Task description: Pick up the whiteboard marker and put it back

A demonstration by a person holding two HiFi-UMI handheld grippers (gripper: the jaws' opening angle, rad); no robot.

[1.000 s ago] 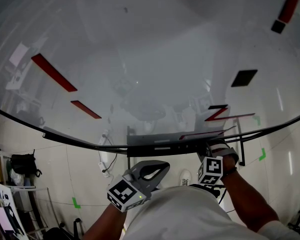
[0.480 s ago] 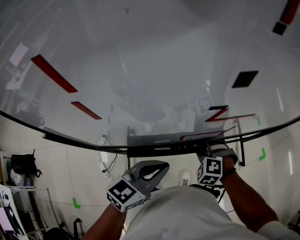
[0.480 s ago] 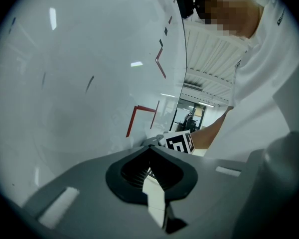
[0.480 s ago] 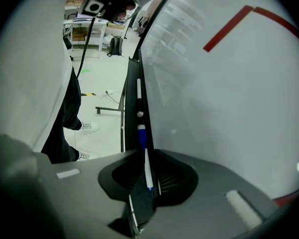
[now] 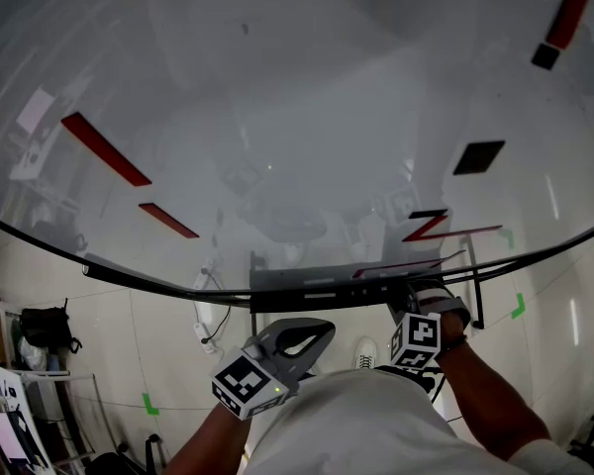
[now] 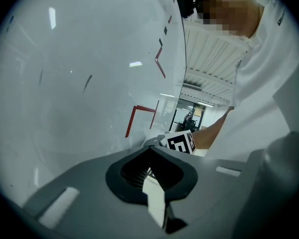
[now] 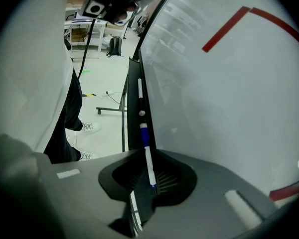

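A white whiteboard marker point(image 7: 147, 153) with a blue cap lies along the board's black tray point(image 7: 134, 98), its tail end inside the hollow of my right gripper point(image 7: 143, 195), whose jaws are shut on it. In the head view my right gripper point(image 5: 423, 305) is down at the tray point(image 5: 317, 285), at its right part, and the marker is hidden. My left gripper point(image 5: 307, 332) hangs below the tray, apart from it. Its jaws are shut with nothing in them, as the left gripper view shows point(image 6: 154, 190).
The whiteboard point(image 5: 297, 117) fills the view, with red strokes point(image 5: 106, 146) and a black square point(image 5: 481, 156) on it. A second white marker point(image 7: 139, 91) rests farther along the tray. Below are the stand's legs, a power strip point(image 5: 206, 330) and a bag point(image 5: 45, 323).
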